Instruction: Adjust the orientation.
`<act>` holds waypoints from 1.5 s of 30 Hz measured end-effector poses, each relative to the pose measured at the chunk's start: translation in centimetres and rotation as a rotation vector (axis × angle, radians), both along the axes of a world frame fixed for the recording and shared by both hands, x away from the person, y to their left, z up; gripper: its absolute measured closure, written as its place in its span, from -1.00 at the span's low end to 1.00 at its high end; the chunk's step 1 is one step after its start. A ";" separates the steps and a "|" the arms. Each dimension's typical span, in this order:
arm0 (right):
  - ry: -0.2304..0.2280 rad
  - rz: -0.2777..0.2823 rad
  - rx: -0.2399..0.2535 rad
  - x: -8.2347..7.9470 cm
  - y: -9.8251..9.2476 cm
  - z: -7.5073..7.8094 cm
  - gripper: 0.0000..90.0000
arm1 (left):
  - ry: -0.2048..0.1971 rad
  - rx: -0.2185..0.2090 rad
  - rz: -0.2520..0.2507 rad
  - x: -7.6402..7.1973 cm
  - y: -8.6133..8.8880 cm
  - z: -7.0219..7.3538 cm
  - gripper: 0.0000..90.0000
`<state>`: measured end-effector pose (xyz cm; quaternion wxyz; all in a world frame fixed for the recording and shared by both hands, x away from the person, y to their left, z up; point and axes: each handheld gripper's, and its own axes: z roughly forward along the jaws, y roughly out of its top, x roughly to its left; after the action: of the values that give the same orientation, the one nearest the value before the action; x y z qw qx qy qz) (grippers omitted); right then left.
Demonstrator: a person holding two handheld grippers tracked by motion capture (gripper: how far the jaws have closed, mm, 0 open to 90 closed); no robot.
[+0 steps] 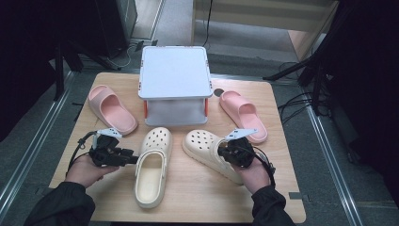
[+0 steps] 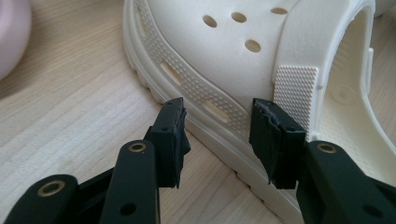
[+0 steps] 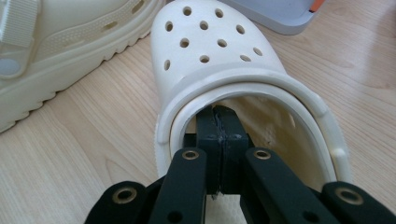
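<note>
The right gripper (image 3: 218, 116) has its jaws pressed together, holding nothing, tips inside the opening of the right cream clog (image 3: 210, 51) near the table's (image 1: 197, 197) front right. The left gripper (image 2: 217, 140) stands partly open beside the sole edge of the left cream clog (image 2: 224, 60), gripping nothing.

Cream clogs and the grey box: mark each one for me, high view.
left cream clog (image 1: 151, 175): high view, point on the footbed inside the opening.
right cream clog (image 1: 201, 141): high view, point on the holed toe cap.
grey box (image 1: 174, 72): high view, point on the middle of its flat lid.
</note>
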<state>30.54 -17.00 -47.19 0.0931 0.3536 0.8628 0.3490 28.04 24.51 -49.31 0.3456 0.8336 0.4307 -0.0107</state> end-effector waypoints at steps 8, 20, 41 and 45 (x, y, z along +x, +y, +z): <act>0.003 0.016 0.003 -0.2 1.3 0.2 1.00 | 0.026 -0.046 0.015 0.0 0.0 -0.5 0.24; 0.006 0.050 0.037 -0.5 3.5 0.4 0.98 | 0.027 -0.068 0.029 0.4 -1.1 -0.6 0.25; 0.005 0.097 0.094 -1.5 4.3 1.3 0.94 | 0.012 -0.063 0.038 0.4 -1.6 -0.3 0.22; -0.021 0.078 0.117 -2.0 2.8 2.4 0.94 | 0.012 -0.047 0.029 0.0 -1.4 -0.3 0.25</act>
<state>28.53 -14.20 -44.79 0.0676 0.3210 0.8531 0.4058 28.06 23.07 -49.59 0.3627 0.8188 0.4445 -0.0211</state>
